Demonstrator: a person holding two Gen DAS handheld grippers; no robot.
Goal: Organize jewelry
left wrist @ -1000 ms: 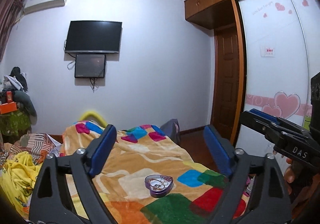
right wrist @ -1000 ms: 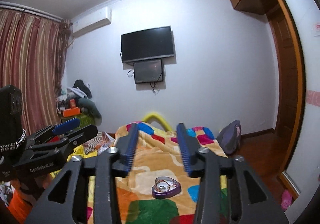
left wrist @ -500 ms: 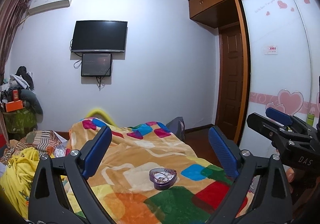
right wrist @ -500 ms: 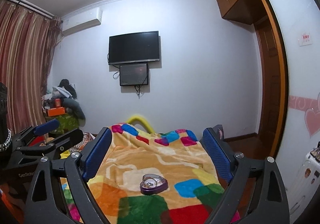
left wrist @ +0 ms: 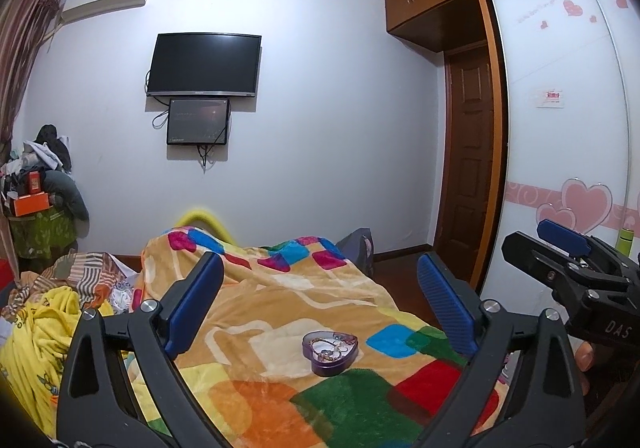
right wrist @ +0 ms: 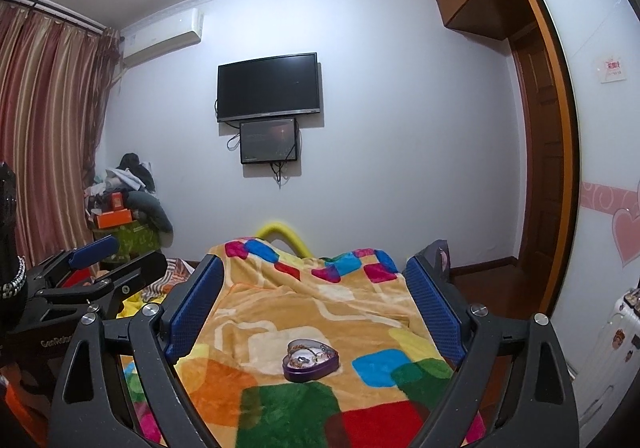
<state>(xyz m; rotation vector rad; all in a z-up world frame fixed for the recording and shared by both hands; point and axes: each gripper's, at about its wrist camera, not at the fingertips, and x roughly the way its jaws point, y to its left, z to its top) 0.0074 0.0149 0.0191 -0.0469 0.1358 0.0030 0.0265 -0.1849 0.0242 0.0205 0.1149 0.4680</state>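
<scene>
A purple heart-shaped box (left wrist: 329, 352) with several jewelry pieces inside lies open on the colourful blanket (left wrist: 280, 312). It also shows in the right wrist view (right wrist: 310, 359). My left gripper (left wrist: 320, 288) is open and empty, held above and short of the box. My right gripper (right wrist: 316, 288) is open and empty, also above and short of the box. The right gripper shows at the right edge of the left wrist view (left wrist: 568, 252); the left gripper shows at the left edge of the right wrist view (right wrist: 108, 260).
The blanket covers a bed with a yellow headboard rail (right wrist: 280, 232). Crumpled yellow and striped cloths (left wrist: 40, 328) lie to the left. A wardrobe (left wrist: 560, 128) and a wooden door (left wrist: 468, 176) stand on the right. A cluttered stand (right wrist: 124, 216) is by the curtain (right wrist: 44, 128).
My right gripper has opened wide from nearly shut. Both grippers have risen and drawn back a little, so the box sits lower between the fingers.
</scene>
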